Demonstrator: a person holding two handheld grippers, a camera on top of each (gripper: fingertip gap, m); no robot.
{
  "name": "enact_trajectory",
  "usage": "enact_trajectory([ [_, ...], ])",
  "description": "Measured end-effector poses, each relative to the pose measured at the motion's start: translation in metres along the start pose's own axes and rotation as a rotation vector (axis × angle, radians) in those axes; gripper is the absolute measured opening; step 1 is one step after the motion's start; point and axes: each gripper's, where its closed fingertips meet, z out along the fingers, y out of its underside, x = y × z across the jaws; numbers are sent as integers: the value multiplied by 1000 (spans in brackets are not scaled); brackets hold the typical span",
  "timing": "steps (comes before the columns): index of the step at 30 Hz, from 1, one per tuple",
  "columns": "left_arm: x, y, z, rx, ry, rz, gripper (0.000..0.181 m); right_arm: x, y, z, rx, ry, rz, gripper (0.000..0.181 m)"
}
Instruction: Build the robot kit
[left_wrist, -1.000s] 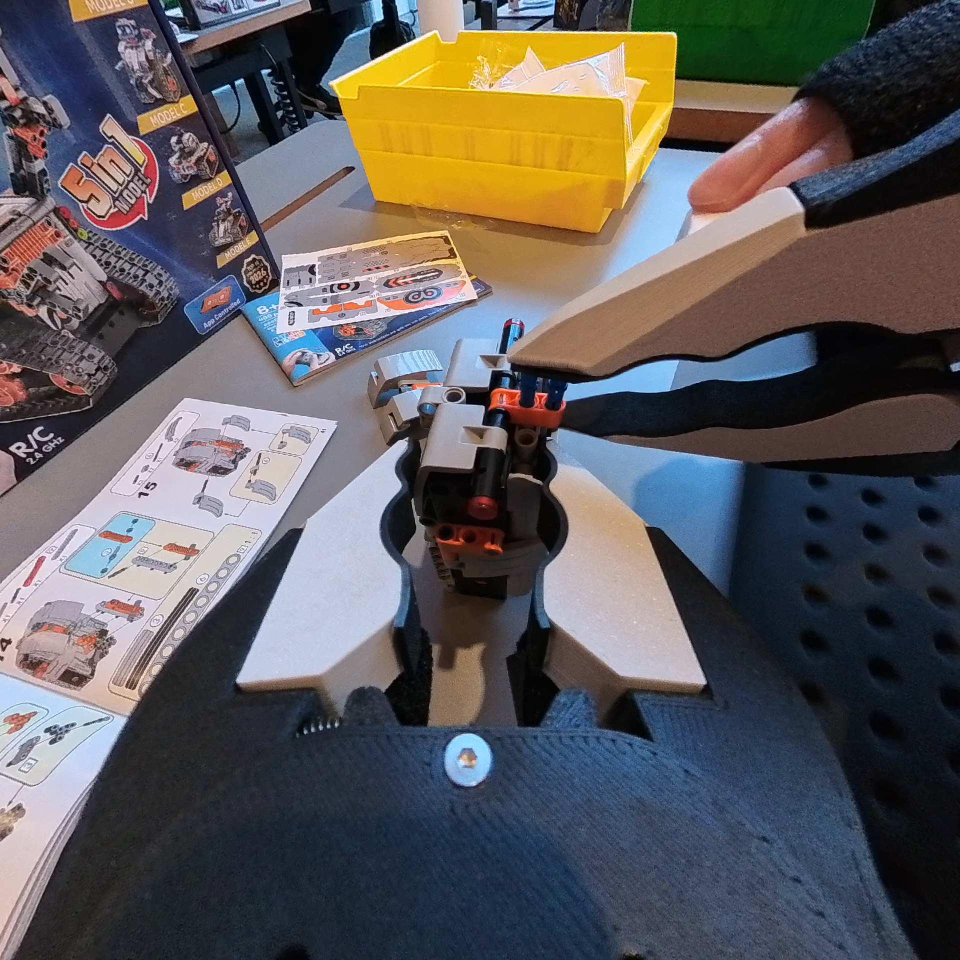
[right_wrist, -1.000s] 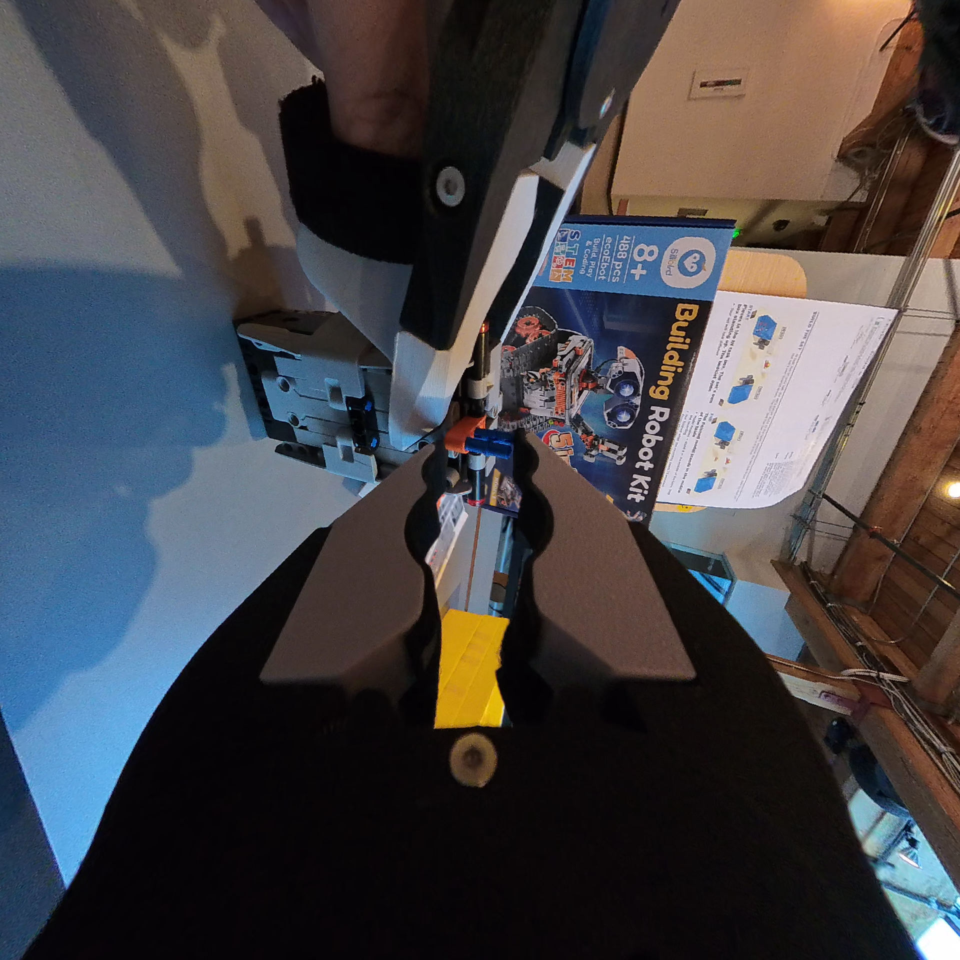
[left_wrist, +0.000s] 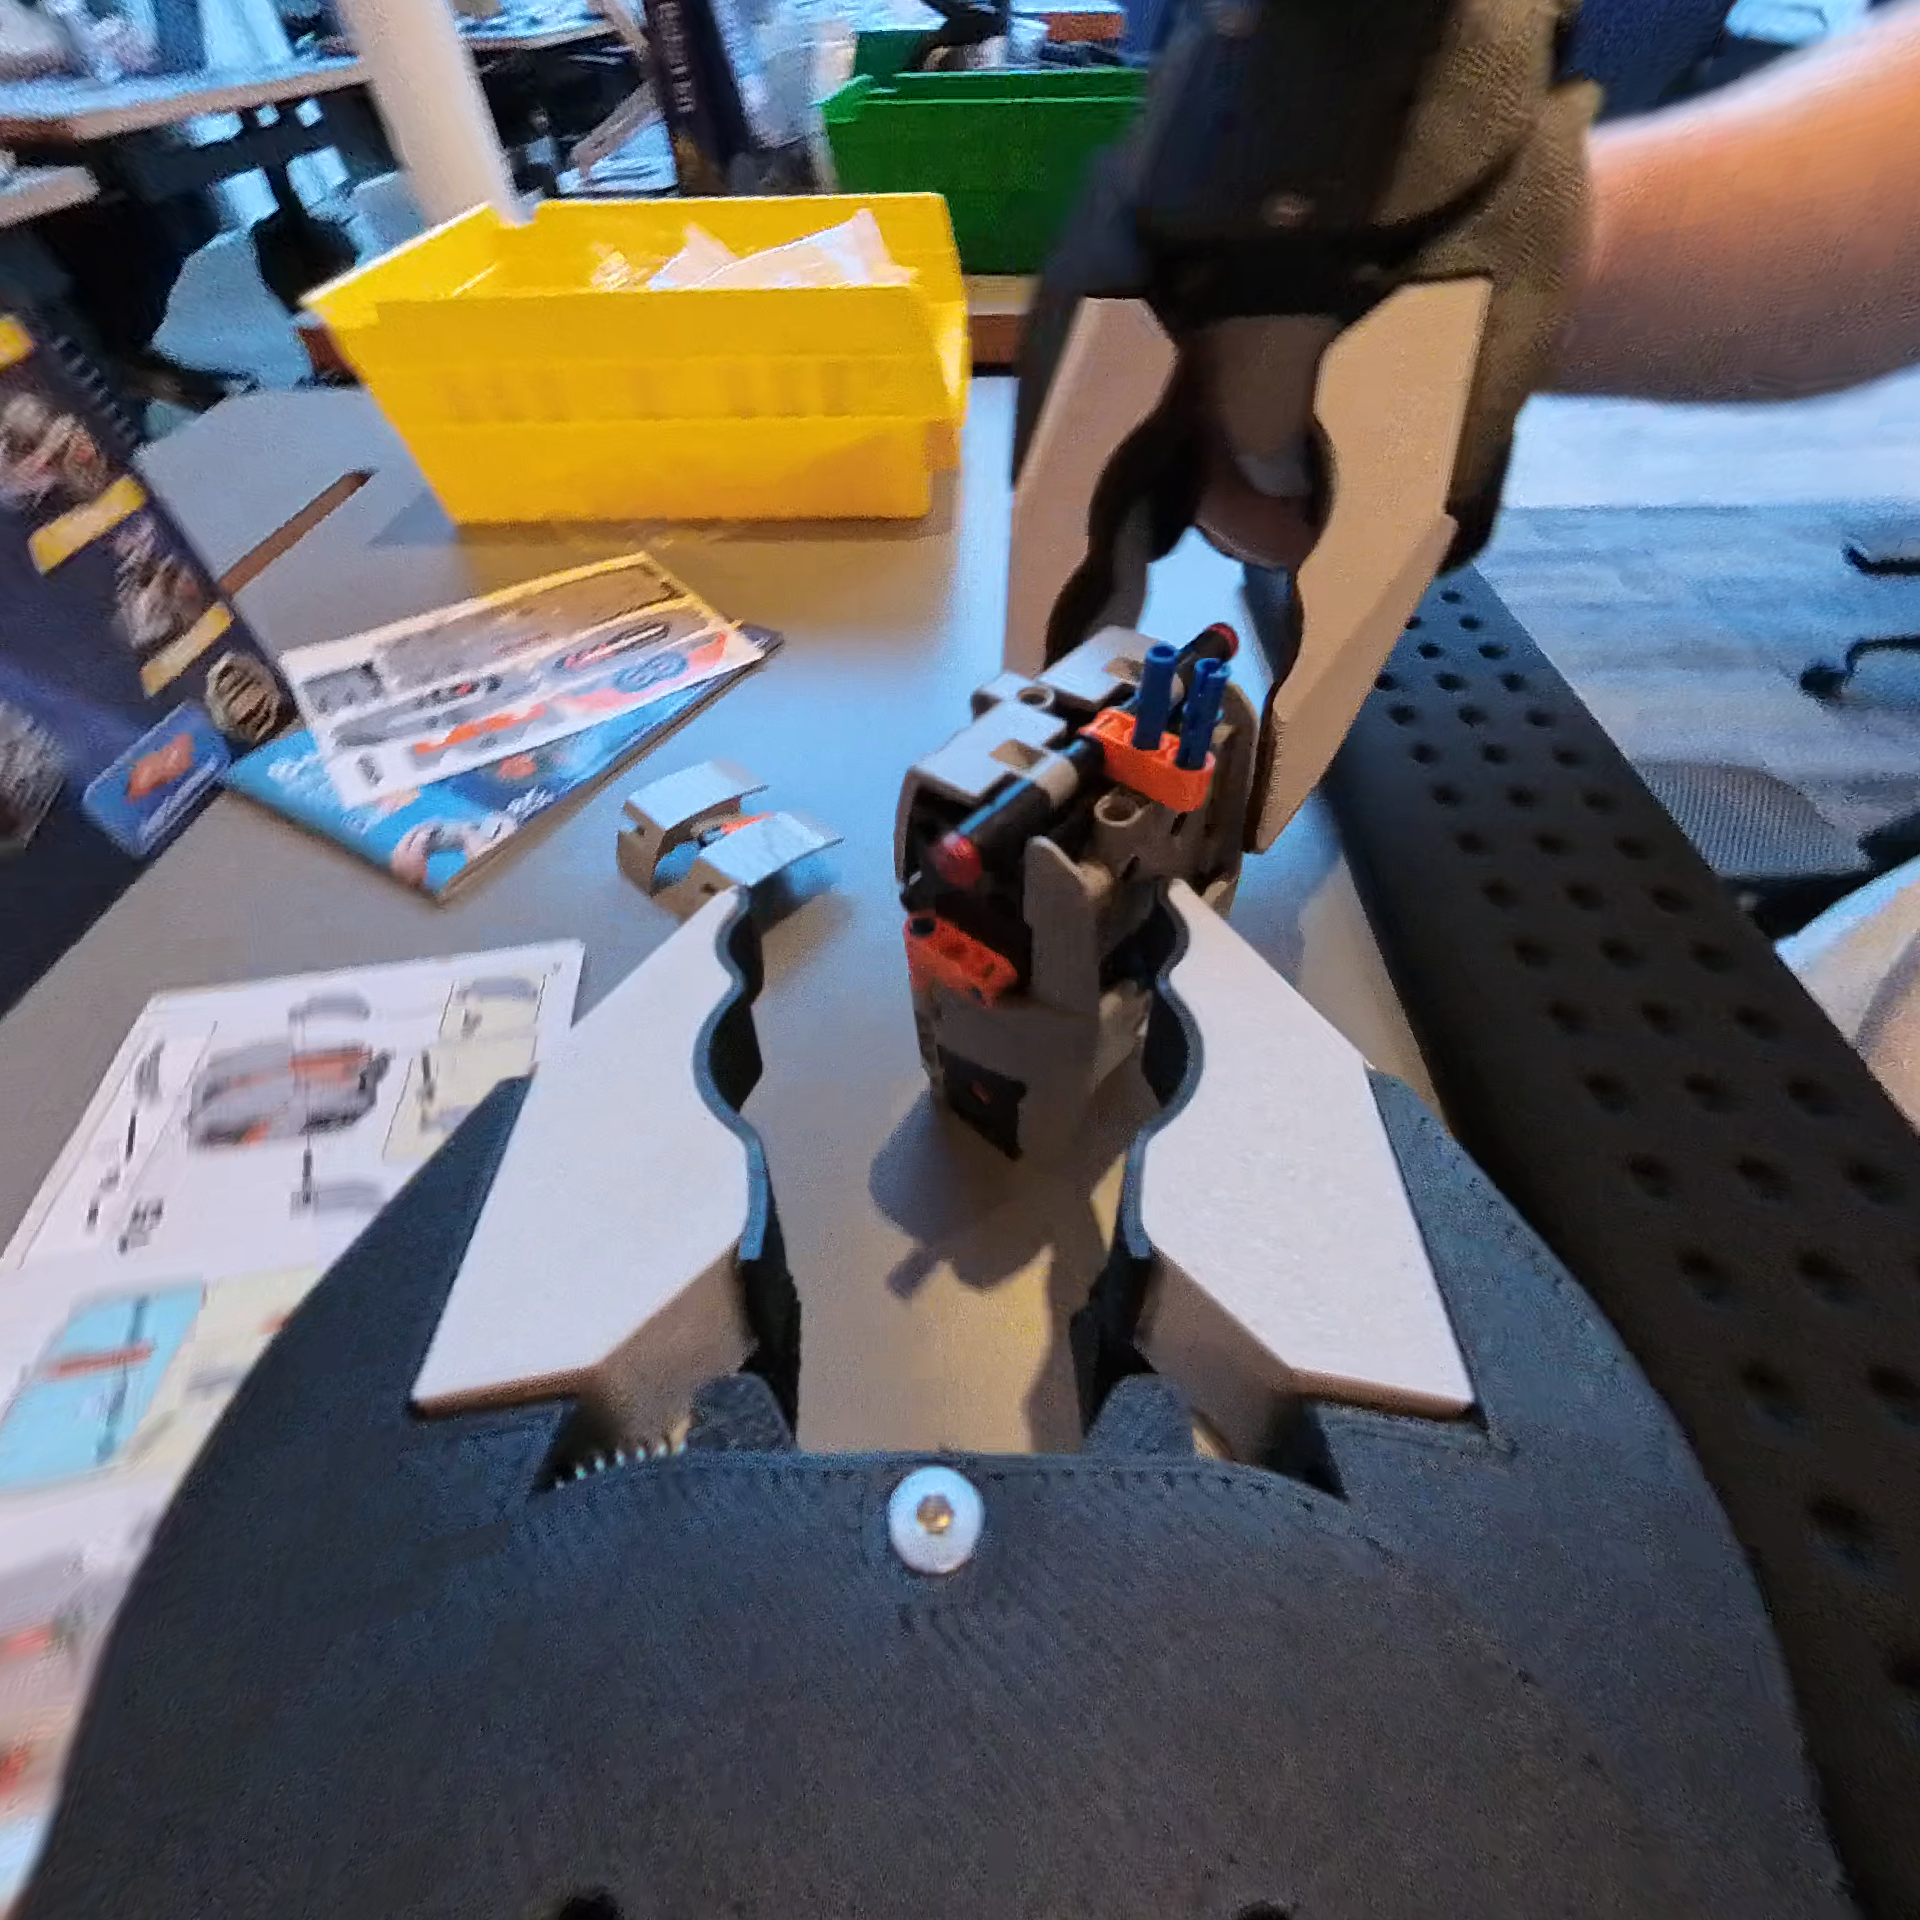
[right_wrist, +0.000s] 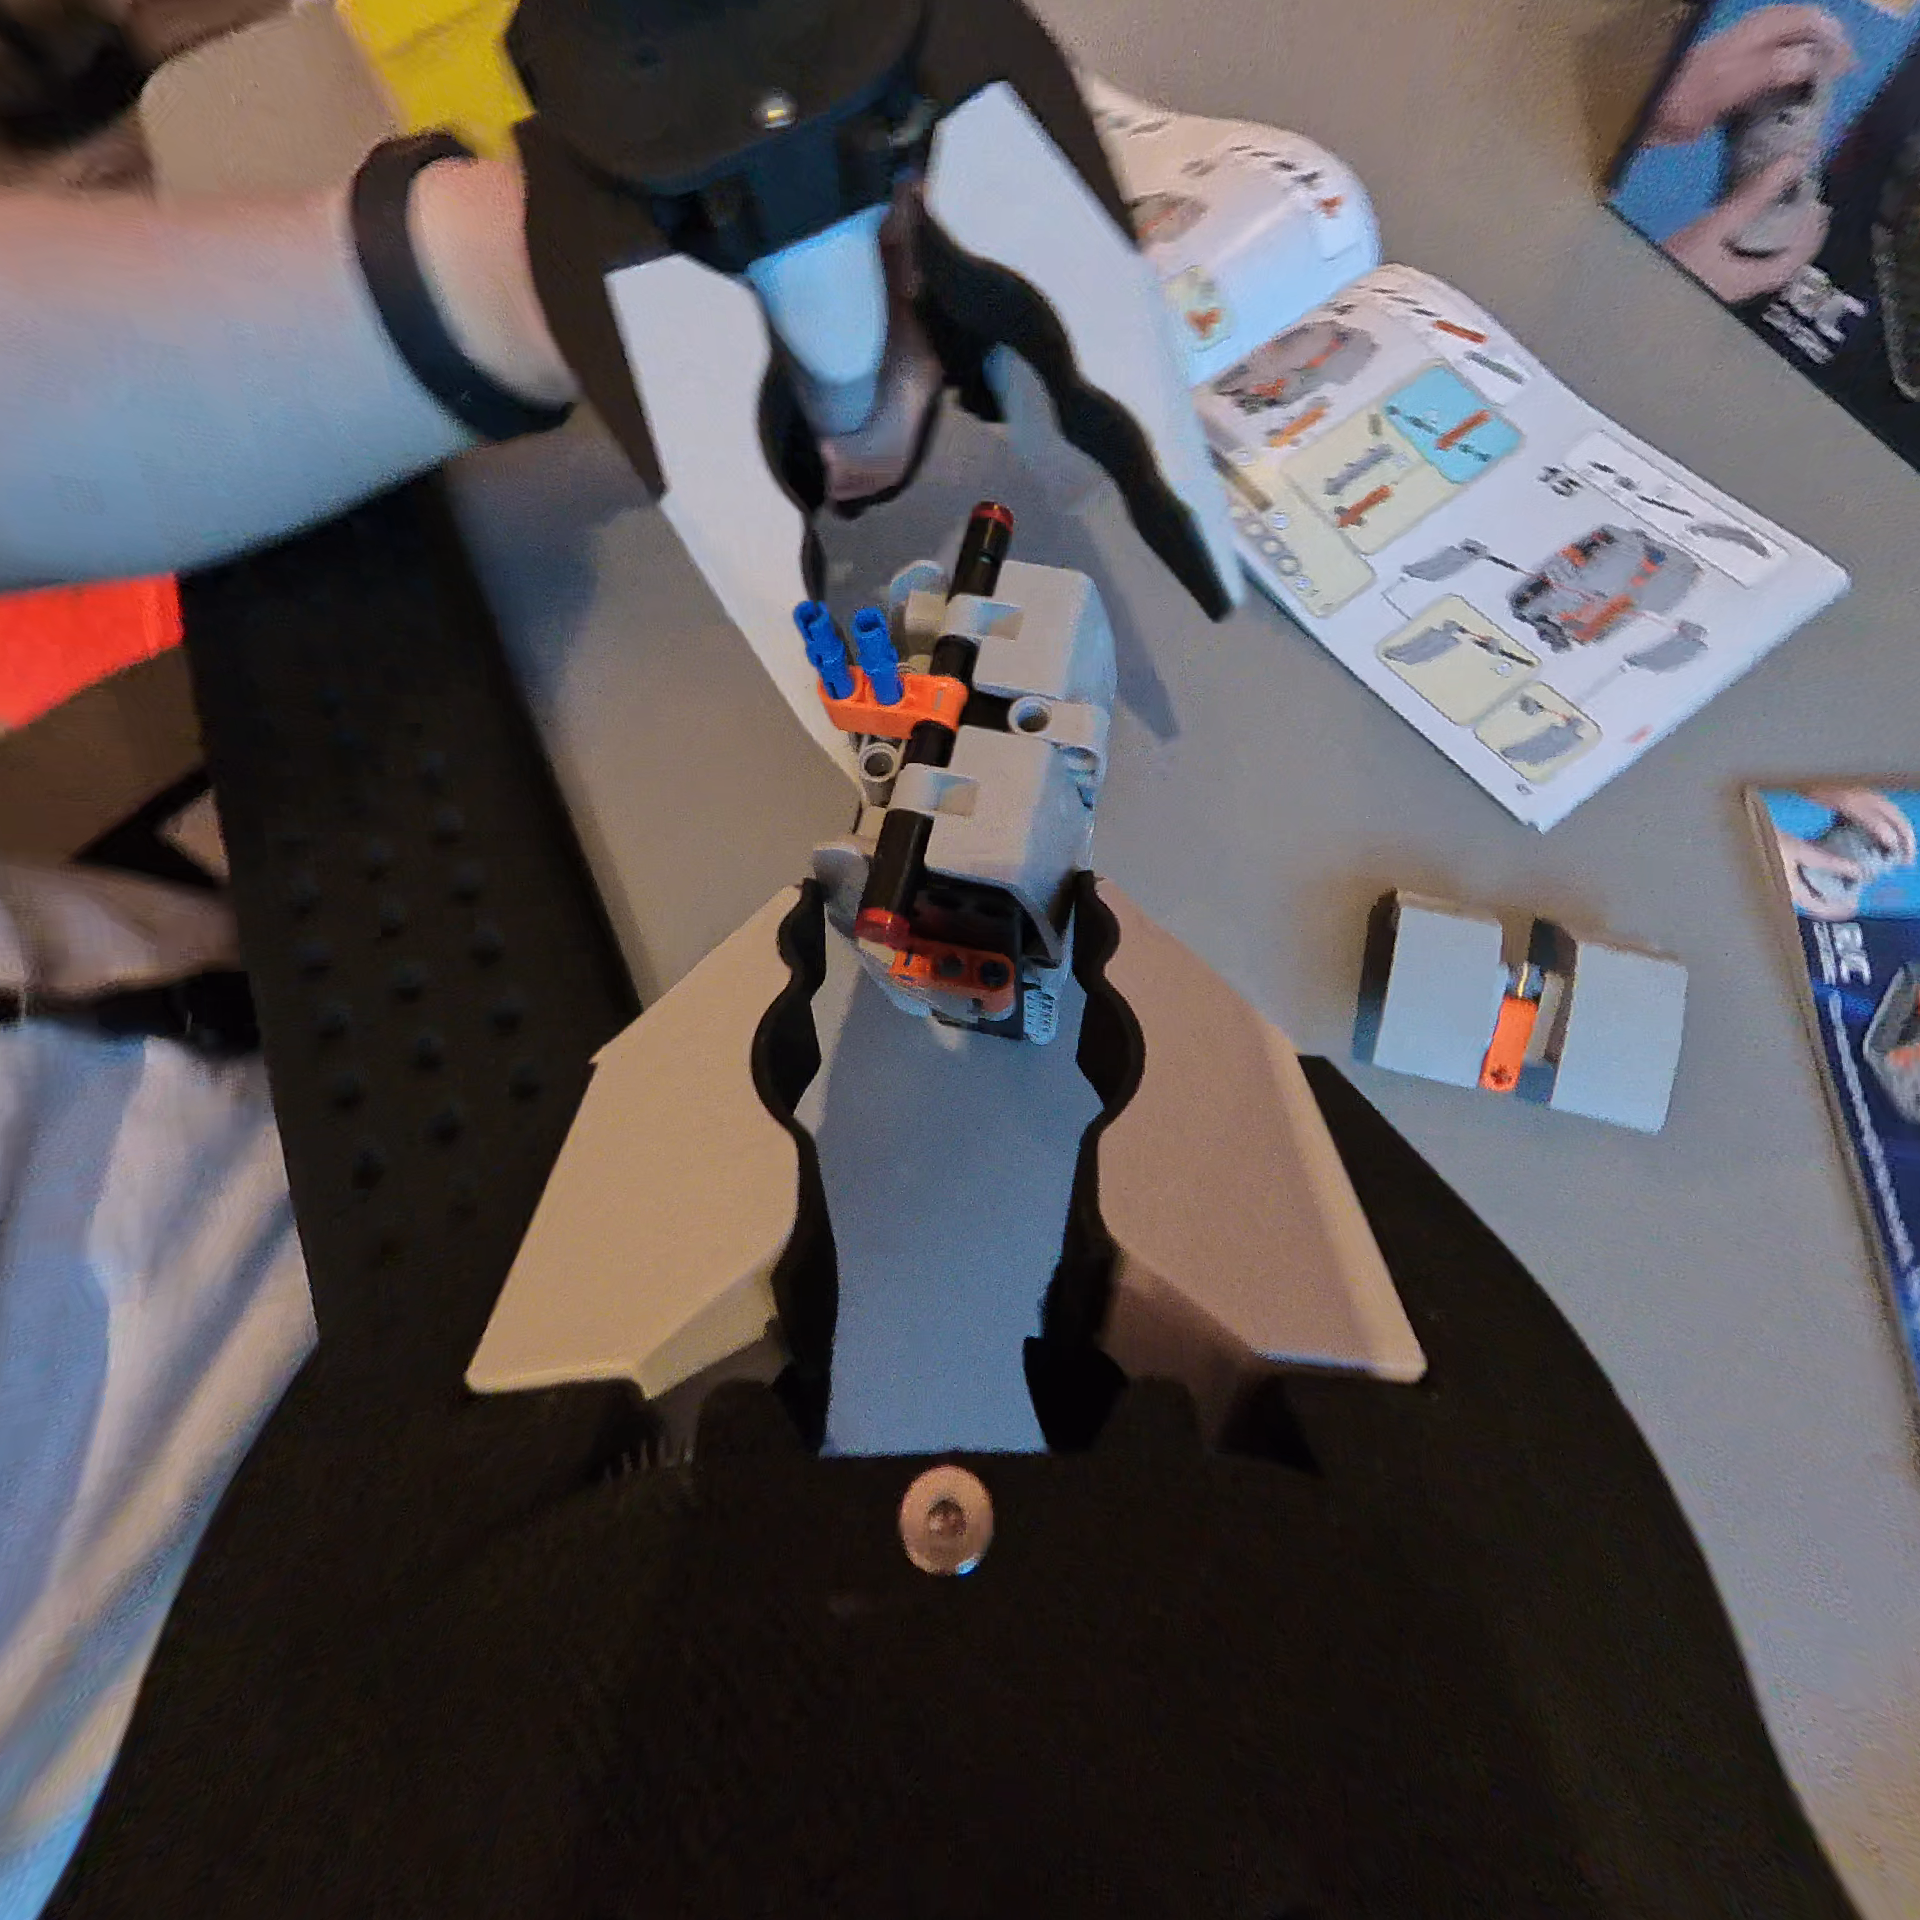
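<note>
A grey brick assembly (left_wrist: 1039, 935) with a black axle (right_wrist: 935, 727), an orange connector and two blue pins (right_wrist: 847, 649) stands tilted on the grey table (left_wrist: 831, 623). My right gripper (right_wrist: 945, 899) is shut on the assembly (right_wrist: 1018, 810), its fingertips pressing both sides of the near end. In the left wrist view it reaches down from the top right (left_wrist: 1153, 748). My left gripper (left_wrist: 956, 904) is open wide. The assembly sits between its fingers, close to the right finger. In the right wrist view the left gripper (right_wrist: 1018, 597) spreads around the assembly's far end.
A small grey sub-assembly (left_wrist: 717, 831) (right_wrist: 1517, 997) lies loose on the table. An open instruction booklet (right_wrist: 1507, 571) (left_wrist: 312, 1091), a blue leaflet (left_wrist: 520, 727), the kit box (left_wrist: 94, 623) and a yellow bin (left_wrist: 665, 416) lie beyond. A black perforated surface (left_wrist: 1610, 987) borders the table.
My left gripper has opened and let go of the assembly. My right gripper has left the blue pins, swung round and closed on the assembly body. Both views are blurred by motion.
</note>
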Motion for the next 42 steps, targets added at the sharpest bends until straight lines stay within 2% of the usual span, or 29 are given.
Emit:
enact_trajectory([
  [3,7,-4,-19,63,-66,-116,75,1,-4,4,76,126,128,48],
  [6,17,-8,-27,122,-199,-204,83,-1,-8,9,142,229,217,48],
  [8,20,-8,-29,158,-300,-263,73,-10,-13,14,190,231,273,58],
  [10,23,-10,-33,207,-383,-289,66,-17,-14,14,207,233,274,58],
  [13,33,-13,-37,238,-411,-270,39,-19,-11,9,187,227,219,56],
  [15,31,-14,-37,242,-421,-251,38,-16,-11,3,205,215,157,54],
  [17,28,-16,-36,243,-401,-267,33,-20,-15,1,229,149,79,50],
  [18,28,-17,-35,249,-381,-268,27,-18,-15,0,233,141,50,47],
  [21,23,-18,-34,250,-352,-261,23,-9,-13,-3,225,156,30,37],
  [25,15,-13,-46,203,-337,-196,25,-10,-24,-16,262,131,-25,35],
  [28,13,-12,-45,171,-242,-162,25,-4,-40,-27,301,134,-124,20],
  [30,10,-15,-41,169,-186,-128,25,-1,-47,-24,286,87,-177,12],
  [33,9,-20,-33,163,-102,-90,20,-6,-53,-15,238,-40,-216,13],
  [37,4,-15,-27,125,-64,-57,15,4,-58,-4,176,-52,-229,11],
  [42,5,-13,-25,156,-31,-70,12,4,-56,5,120,-102,-218,6],
])
